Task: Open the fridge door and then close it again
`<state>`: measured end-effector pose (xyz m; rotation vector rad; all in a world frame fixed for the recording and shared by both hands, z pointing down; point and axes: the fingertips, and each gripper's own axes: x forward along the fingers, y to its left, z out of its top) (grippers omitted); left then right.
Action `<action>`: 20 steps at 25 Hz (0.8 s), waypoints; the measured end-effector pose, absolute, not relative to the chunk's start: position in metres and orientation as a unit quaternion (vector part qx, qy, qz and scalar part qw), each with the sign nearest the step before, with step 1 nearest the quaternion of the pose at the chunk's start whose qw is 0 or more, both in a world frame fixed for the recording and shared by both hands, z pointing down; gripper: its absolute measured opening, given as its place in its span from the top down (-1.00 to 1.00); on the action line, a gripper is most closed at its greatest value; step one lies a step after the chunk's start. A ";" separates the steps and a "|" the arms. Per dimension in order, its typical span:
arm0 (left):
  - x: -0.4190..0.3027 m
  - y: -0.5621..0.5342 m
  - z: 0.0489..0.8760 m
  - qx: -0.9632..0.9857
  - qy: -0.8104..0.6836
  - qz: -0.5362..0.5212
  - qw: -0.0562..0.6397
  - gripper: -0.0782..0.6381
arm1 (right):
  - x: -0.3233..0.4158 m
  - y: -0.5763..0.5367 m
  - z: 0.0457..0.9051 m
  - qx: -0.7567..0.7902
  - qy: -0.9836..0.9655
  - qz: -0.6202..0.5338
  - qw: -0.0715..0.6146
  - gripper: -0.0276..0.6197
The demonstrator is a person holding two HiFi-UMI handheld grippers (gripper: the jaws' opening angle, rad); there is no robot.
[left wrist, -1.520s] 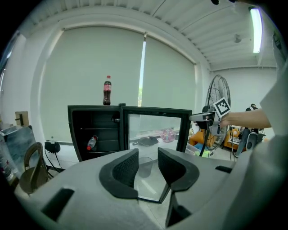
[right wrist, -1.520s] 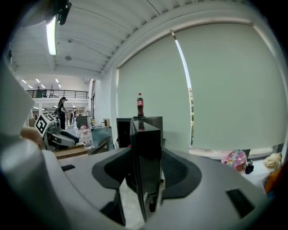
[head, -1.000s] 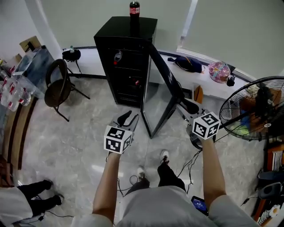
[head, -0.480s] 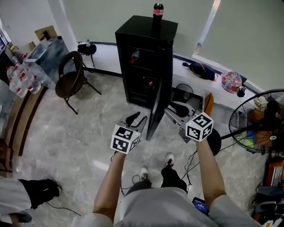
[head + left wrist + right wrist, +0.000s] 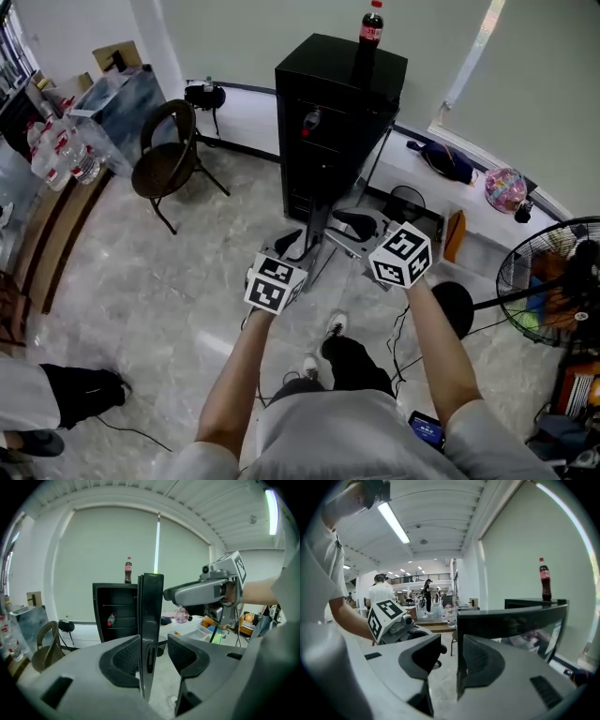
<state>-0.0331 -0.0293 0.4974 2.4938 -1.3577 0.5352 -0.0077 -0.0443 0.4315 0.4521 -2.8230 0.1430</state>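
Note:
A black fridge (image 5: 328, 103) stands at the back with a cola bottle (image 5: 371, 23) on top. Its glass door (image 5: 319, 253) is open and points edge-on at me. The left gripper (image 5: 292, 246) is open and its jaws have just been opening. The door's free edge (image 5: 151, 620) stands between them, close to the left pad and clear of the right one. My right gripper (image 5: 345, 225) is open at the door's other side. In the right gripper view the door edge (image 5: 459, 658) lies against the right pad, with a gap to the left one.
A round chair (image 5: 167, 155) stands left of the fridge, with packs of bottles (image 5: 56, 141) beyond it. A floor fan (image 5: 553, 281) is at the right. A low ledge (image 5: 412, 164) behind holds bags and a pink ball (image 5: 506, 190). Another person's feet (image 5: 75, 389) show at lower left.
The door has swung from wide open at the right to edge-on towards me. The right gripper moved left with it, and the left gripper came up to the door's edge.

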 end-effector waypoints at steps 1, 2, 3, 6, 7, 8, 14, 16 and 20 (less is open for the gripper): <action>-0.036 -0.036 0.498 0.855 -0.468 0.184 0.127 0.30 | -0.012 -0.049 0.429 0.150 -0.977 0.035 0.148 0.46; -0.039 -0.043 0.499 0.853 -0.471 0.184 0.129 0.28 | -0.014 -0.056 0.427 0.150 -0.976 0.023 0.155 0.46; -0.043 -0.050 0.501 0.851 -0.474 0.184 0.131 0.26 | -0.014 -0.065 0.424 0.155 -0.975 0.013 0.160 0.46; -0.058 -0.068 0.509 0.838 -0.494 0.180 0.146 0.26 | -0.006 -0.097 0.419 0.185 -0.967 -0.019 0.177 0.38; -0.064 -0.074 0.511 0.834 -0.501 0.176 0.152 0.26 | -0.001 -0.108 0.417 0.196 -0.963 -0.033 0.184 0.36; -0.069 -0.080 0.513 0.830 -0.506 0.173 0.158 0.26 | 0.002 -0.120 0.413 0.208 -0.958 -0.048 0.192 0.34; -0.096 -0.114 0.520 0.815 -0.528 0.165 0.172 0.27 | 0.011 -0.187 0.385 0.253 -0.938 -0.108 0.212 0.27; -0.108 -0.124 0.520 0.812 -0.536 0.157 0.169 0.38 | 0.006 -0.206 0.379 0.256 -0.931 -0.132 0.225 0.26; -0.128 -0.144 0.521 0.817 -0.532 0.146 0.167 0.40 | -0.012 -0.231 0.381 0.248 -0.915 -0.176 0.263 0.20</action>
